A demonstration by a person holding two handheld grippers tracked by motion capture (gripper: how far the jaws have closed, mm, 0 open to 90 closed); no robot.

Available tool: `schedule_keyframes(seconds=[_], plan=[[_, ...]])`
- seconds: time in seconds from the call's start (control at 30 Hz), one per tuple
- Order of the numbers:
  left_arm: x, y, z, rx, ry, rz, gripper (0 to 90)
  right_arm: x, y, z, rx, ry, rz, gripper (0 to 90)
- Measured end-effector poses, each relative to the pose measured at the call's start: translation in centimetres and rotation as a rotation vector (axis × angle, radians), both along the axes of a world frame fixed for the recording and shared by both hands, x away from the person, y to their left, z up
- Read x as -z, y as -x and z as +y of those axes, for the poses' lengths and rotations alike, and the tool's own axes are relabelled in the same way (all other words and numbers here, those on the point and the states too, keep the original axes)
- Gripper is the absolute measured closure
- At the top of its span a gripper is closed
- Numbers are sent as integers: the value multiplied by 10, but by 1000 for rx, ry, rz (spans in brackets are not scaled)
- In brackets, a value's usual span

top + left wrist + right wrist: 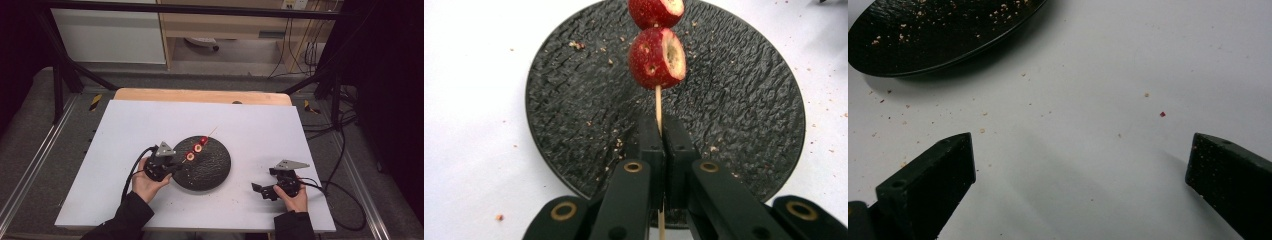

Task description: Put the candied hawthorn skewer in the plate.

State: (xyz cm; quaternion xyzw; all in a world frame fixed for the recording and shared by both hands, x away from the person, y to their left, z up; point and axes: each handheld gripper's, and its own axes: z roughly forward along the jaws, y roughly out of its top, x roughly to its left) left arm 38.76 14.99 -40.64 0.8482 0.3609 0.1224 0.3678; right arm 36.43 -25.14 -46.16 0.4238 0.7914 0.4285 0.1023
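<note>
left gripper at the left edge of the black plate, jaws clamped on the thin wooden skewer. skewer runs out over the plate, lifted off it, with red cored fruits threaded on, one close past the jaw tips, more beyond. plate sits mid worktop, crumbs scattered on it. right gripper low over the bare white worktop right of the plate, jaws wide apart, nothing between them.
</note>
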Motion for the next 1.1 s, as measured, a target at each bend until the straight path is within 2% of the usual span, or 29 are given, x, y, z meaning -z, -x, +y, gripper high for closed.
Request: schedule_keyframes(seconds=[0.3, 0.73, 1.1], plan=[[8, -7, -11, -6, -33, 12, 882, 0, 0, -2, -4, -2, -4, 6], [22, -9, -27, -11, -103, 34, 882, -1, 1, -4, -7, -13, -1, 6], [25, -10, -30, -25, -125, 28, 878, 0, 1, -3, -7, -5, -5, 6]])
